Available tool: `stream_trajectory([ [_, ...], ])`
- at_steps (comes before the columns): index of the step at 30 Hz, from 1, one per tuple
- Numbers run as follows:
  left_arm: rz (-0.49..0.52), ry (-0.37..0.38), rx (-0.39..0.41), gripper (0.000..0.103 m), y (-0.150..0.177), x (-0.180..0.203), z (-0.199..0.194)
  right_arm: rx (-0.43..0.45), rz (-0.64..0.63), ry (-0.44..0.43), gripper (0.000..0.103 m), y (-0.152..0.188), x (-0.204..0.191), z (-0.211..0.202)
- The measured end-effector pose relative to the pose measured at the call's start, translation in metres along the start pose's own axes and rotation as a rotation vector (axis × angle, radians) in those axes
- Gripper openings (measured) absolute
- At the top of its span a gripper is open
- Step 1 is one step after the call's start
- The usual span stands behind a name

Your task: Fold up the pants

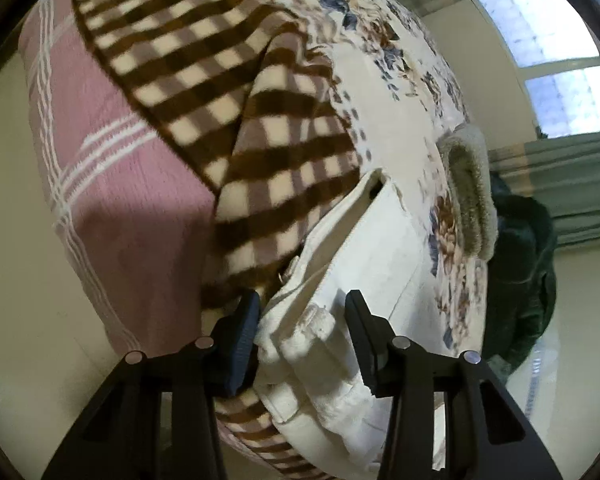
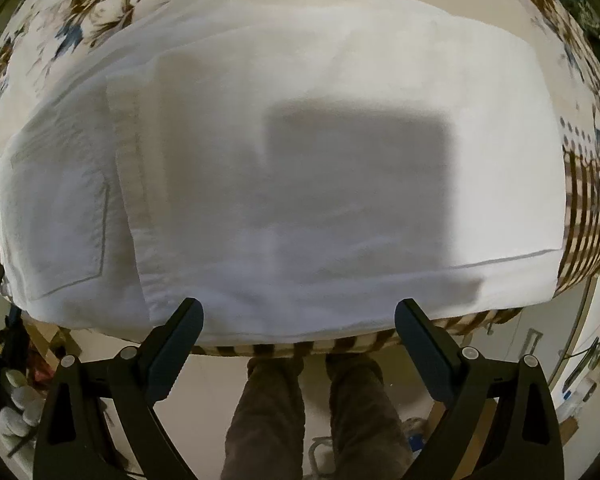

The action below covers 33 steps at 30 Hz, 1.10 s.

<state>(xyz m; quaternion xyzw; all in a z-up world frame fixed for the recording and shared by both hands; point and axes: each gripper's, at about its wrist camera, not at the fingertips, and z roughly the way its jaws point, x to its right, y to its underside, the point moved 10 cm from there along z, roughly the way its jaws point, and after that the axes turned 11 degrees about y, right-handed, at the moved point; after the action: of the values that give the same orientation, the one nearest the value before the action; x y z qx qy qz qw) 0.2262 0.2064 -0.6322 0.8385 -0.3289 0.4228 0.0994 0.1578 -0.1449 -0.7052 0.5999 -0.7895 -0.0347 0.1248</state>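
White pants (image 2: 300, 152) lie folded on the bed and fill most of the right wrist view, a back pocket (image 2: 60, 224) showing at the left. My right gripper (image 2: 300, 312) hangs open just over their near edge, fingers wide apart, with only flat cloth under the gap. In the left wrist view the pants' waistband end (image 1: 312, 340) is bunched up between the fingers of my left gripper (image 1: 302, 312). The left pad (image 1: 244, 340) presses into the cloth and the right finger (image 1: 364, 344) touches its other side.
A brown checked blanket (image 1: 204, 64) lies under the pants, over a pink striped sheet (image 1: 112, 184) and beside a floral quilt (image 1: 400, 92). A fuzzy grey item (image 1: 472, 192) and a dark green garment (image 1: 524, 272) sit at the bed's far edge. A person's legs (image 2: 312, 412) stand by the near edge.
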Motion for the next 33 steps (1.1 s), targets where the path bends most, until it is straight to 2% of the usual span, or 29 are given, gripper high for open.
stream_trajectory([
  [1,-0.035,-0.002,0.006,0.045,0.001,-0.008,0.001,-0.004,0.004,-0.003,0.098,-0.001,0.001,0.001],
  [2,-0.084,0.018,0.007,0.052,0.003,-0.016,0.003,-0.005,0.004,-0.004,0.098,-0.002,0.002,0.000],
  [4,-0.141,0.058,0.002,0.054,0.006,-0.026,0.009,-0.002,0.002,-0.002,0.098,-0.005,0.004,-0.002],
  [8,-0.111,0.045,-0.002,0.056,0.004,-0.022,0.016,0.002,-0.003,-0.003,0.098,-0.007,0.004,-0.001],
  [11,-0.049,0.036,0.004,0.052,0.004,-0.005,0.015,0.004,-0.009,-0.001,0.098,-0.009,0.004,-0.001],
  [12,-0.015,0.033,0.018,0.042,0.004,0.002,0.011,0.000,-0.007,-0.004,0.098,-0.009,0.004,0.000],
  [15,0.102,0.026,0.055,0.025,0.006,0.025,-0.002,-0.010,-0.003,-0.007,0.098,-0.009,0.003,0.003],
  [18,0.153,0.024,0.068,0.024,0.009,0.035,-0.005,-0.020,-0.008,-0.010,0.098,-0.008,0.003,0.008],
  [19,0.140,0.025,0.066,0.027,0.008,0.033,-0.001,-0.022,-0.010,-0.010,0.098,-0.009,0.003,0.008],
  [20,0.102,0.030,0.059,0.041,0.006,0.026,0.004,-0.022,-0.012,-0.011,0.098,-0.010,0.003,0.008],
  [21,0.058,0.038,0.049,0.050,0.005,0.018,0.010,-0.023,-0.014,-0.012,0.098,-0.011,0.003,0.007],
  [23,-0.040,0.069,0.011,0.050,0.004,-0.002,0.033,-0.023,-0.012,-0.017,0.098,-0.013,0.003,0.005],
  [25,-0.061,0.094,0.025,0.050,0.000,-0.008,0.043,-0.022,-0.009,-0.022,0.098,-0.014,0.004,0.004],
  [26,-0.041,0.090,0.033,0.049,-0.002,-0.005,0.044,-0.021,-0.008,-0.023,0.098,-0.015,0.005,0.003],
  [28,0.044,0.075,0.059,0.027,-0.004,0.012,0.040,-0.014,-0.008,-0.019,0.098,-0.017,0.010,0.002],
  [29,0.080,0.072,0.070,0.021,-0.003,0.020,0.036,-0.011,-0.008,-0.017,0.098,-0.019,0.013,0.001],
  [33,0.190,0.057,0.125,0.019,0.000,0.060,0.012,-0.002,0.025,-0.019,0.098,-0.022,0.030,-0.001],
])
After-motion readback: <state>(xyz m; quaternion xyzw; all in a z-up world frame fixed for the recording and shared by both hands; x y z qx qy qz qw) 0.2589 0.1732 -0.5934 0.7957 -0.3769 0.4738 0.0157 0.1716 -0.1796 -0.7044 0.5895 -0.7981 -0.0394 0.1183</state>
